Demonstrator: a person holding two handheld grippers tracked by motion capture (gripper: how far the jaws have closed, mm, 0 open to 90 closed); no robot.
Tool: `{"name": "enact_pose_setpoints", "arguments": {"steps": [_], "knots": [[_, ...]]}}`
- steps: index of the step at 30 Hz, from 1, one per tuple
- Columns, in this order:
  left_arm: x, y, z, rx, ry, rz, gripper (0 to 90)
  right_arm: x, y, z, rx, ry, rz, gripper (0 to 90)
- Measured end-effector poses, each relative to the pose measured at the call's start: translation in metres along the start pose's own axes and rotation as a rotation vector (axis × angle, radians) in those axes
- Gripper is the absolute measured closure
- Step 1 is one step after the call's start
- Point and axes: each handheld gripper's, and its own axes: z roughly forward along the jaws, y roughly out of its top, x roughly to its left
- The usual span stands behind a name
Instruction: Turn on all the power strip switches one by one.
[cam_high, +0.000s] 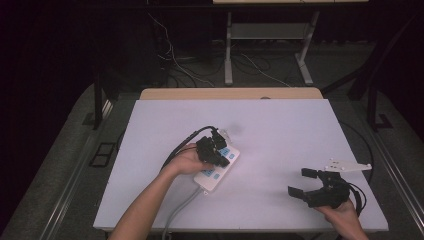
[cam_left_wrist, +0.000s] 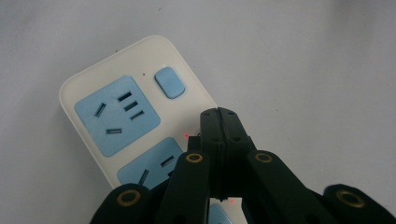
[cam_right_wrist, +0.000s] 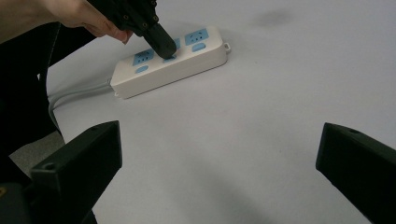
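White power strip (cam_high: 218, 167) lay mid-table on white tabletop (cam_high: 280, 130), just under left gripper (cam_high: 216, 150) tips. Blue sockets and blue switch buttons on top face; grey cord (cam_high: 176, 212) ran off near table edge toward person. Left hand (cam_high: 189, 161) wrapped around gripper body, black cable (cam_high: 182, 142) looping off behind it.

Left gripper view: left gripper (cam_left_wrist: 219, 121) jaws clenched flat together, nothing between them, tips over strip's (cam_left_wrist: 116, 112) edge beside second socket (cam_left_wrist: 149, 165), end socket (cam_left_wrist: 116, 114) and blue switch (cam_left_wrist: 169, 82) just beyond tips. Contact with strip: cannot tell here.

Right gripper view: left gripper's (cam_right_wrist: 163, 44) closed tip came down on a blue button at strip's (cam_right_wrist: 170, 63) middle, appeared touching.

Right of strip, well apart: right gripper (cam_high: 304, 181) held in right hand (cam_high: 345, 215) near table's right front corner, grey three-cornered plate (cam_high: 348, 165) on top. Jaws spread wide, released, holding nothing. In its own view, right gripper (cam_right_wrist: 219, 158) jaws wide apart over bare tabletop (cam_right_wrist: 261, 116), strip well ahead of fingertips.
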Motion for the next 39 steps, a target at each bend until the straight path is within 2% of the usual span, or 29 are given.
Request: {"name": "enact_pose_setpoints", "arguments": {"steps": [2, 7, 16, 39], "knots": [[0.0, -0.001, -0.001, 0.008, 0.01, 0.007, 89.3, 0.0, 0.0, 0.0, -0.001, 0.001, 0.0, 0.2], [-0.003, 0.0, -0.007, -0.019, 0.006, 0.023, 89.3, -0.001, 0.0, -0.001, -0.001, -0.003, 0.002, 0.2], [-0.001, 0.004, -0.016, -0.03, 0.021, 0.019, 89.3, -0.001, 0.0, 0.0, 0.001, -0.004, 0.004, 0.2], [0.003, 0.032, -0.034, -0.029, 0.052, 0.066, 89.3, -0.002, 0.0, -0.002, -0.002, -0.007, 0.007, 0.2]]}}
